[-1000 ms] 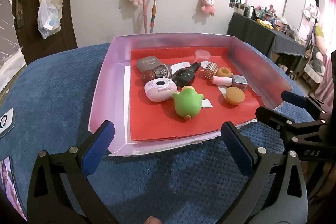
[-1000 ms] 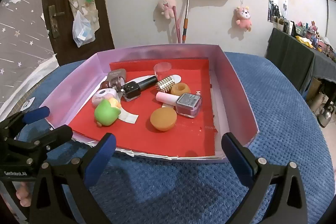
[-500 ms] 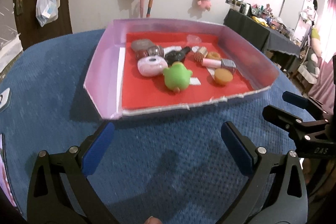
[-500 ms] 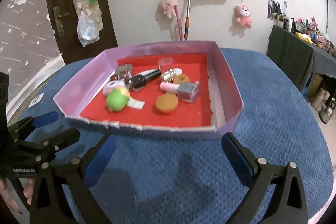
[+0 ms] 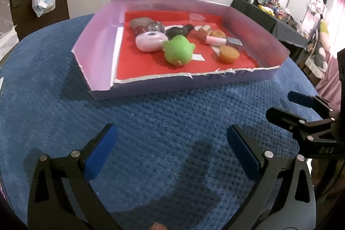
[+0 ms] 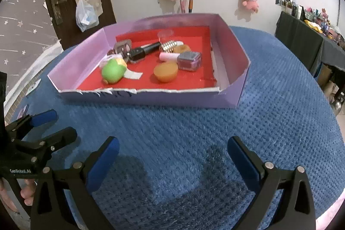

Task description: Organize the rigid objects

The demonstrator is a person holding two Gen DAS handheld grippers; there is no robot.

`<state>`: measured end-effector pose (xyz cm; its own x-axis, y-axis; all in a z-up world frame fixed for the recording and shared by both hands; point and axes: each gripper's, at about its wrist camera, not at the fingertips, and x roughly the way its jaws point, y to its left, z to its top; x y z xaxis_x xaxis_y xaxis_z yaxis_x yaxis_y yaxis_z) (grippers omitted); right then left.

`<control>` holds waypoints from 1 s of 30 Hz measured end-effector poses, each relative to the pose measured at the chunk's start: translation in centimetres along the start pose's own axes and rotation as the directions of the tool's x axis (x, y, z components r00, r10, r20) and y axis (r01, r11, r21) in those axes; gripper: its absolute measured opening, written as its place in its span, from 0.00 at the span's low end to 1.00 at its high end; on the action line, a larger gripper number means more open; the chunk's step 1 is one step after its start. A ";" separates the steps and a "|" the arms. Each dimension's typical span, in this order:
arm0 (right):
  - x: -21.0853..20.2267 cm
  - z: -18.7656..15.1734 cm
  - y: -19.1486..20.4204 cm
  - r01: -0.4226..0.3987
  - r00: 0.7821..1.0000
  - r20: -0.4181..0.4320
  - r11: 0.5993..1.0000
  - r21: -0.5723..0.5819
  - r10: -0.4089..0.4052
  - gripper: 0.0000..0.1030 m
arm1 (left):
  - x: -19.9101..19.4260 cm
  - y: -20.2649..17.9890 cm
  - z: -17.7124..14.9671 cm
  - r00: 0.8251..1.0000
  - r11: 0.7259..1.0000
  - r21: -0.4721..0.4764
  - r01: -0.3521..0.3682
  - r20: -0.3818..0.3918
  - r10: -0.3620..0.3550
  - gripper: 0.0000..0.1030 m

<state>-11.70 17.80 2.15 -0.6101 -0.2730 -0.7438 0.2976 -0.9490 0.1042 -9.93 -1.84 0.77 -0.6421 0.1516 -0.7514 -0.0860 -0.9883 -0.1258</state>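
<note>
Both grippers, left (image 5: pixel 171 142) and right (image 6: pixel 172 153), hang with jaws wide apart and empty over the blue cloth (image 6: pixel 269 100). At twelve o'clock, well apart from them, the tray (image 6: pixel 224 100) holds every piece: green toy (image 6: pixel 113 71), orange puff (image 6: pixel 166 72), bottles. Sorting looks finished or nearly so; nothing lies loose outside.

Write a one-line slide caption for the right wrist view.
Open right gripper hovers over the blue cloth short of a purple tray of small items.
</note>
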 end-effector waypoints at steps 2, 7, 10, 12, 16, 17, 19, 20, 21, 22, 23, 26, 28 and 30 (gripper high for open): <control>0.3 -0.1 -0.1 0.003 1.000 -0.011 1.000 -0.003 -0.003 1.00 | 0.3 -0.1 0.0 1.000 1.000 0.001 0.002 -0.008 -0.002 1.00; 0.8 -0.2 -0.2 0.009 1.000 -0.030 1.000 -0.008 -0.009 1.00 | 0.6 -0.3 -0.1 1.000 1.000 0.006 0.004 -0.016 -0.004 1.00; 1.1 -0.3 -0.2 0.011 0.999 -0.038 1.000 -0.006 -0.012 1.00 | 0.7 -0.4 0.0 1.000 1.000 0.006 0.002 -0.021 -0.002 1.00; 1.2 -0.3 -0.3 0.015 0.999 -0.041 1.000 -0.006 -0.015 1.00 | 0.8 -0.4 0.0 1.000 1.000 0.007 0.000 -0.021 0.000 1.00; 1.3 -0.4 -0.3 0.021 0.999 -0.041 1.000 -0.007 -0.021 1.00 | 0.9 -0.3 0.0 1.000 1.000 0.006 0.000 -0.022 0.001 1.00; 1.4 -0.4 -0.4 0.022 0.999 -0.042 1.000 -0.007 -0.022 1.00 | 0.9 -0.3 0.0 1.000 1.000 0.007 -0.001 -0.022 0.001 1.00; 1.5 -0.4 -0.4 0.027 0.999 -0.040 1.000 -0.011 -0.027 1.00 | 0.9 -0.4 0.0 1.000 1.000 0.012 -0.007 -0.021 0.008 1.00; 1.5 -0.4 -0.3 0.030 0.999 -0.040 0.999 -0.013 -0.030 1.00 | 0.9 -0.5 0.0 1.000 1.000 0.017 -0.013 -0.022 0.013 1.00; 1.6 -0.5 -0.3 0.033 0.999 -0.039 0.999 -0.016 -0.034 1.00 | 1.0 -0.6 0.0 0.999 1.000 0.022 -0.021 -0.024 0.022 1.00; 1.6 -0.5 -0.2 0.036 0.999 -0.038 0.999 -0.018 -0.036 1.00 | 1.1 -0.7 0.0 0.999 0.999 0.027 -0.029 -0.027 0.030 1.00; 1.6 -0.5 -0.2 0.039 0.999 -0.036 0.999 -0.020 -0.040 1.00 | 1.1 -0.8 0.0 0.999 0.999 0.035 -0.039 -0.030 0.040 1.00; 1.6 -0.6 0.0 0.047 0.998 -0.035 0.998 -0.028 -0.048 1.00 | 1.3 -1.0 0.0 0.998 0.997 0.047 -0.053 -0.035 0.055 1.00; 1.6 -0.7 0.0 0.049 0.998 -0.034 0.998 -0.032 -0.050 1.00 | 1.3 -1.0 -0.1 0.998 0.997 0.050 -0.053 -0.037 0.055 1.00; 1.6 -0.6 0.0 0.048 0.998 -0.034 0.998 -0.030 -0.049 1.00 | 1.3 -1.0 -0.1 0.998 0.997 0.050 -0.052 -0.036 0.054 1.00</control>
<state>-12.21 17.47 0.54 -0.5984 -0.2210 -0.7701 0.2903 -0.9557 0.0486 -10.58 -0.63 -0.14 -0.6181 0.0987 -0.7799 -0.0907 -0.9944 -0.0539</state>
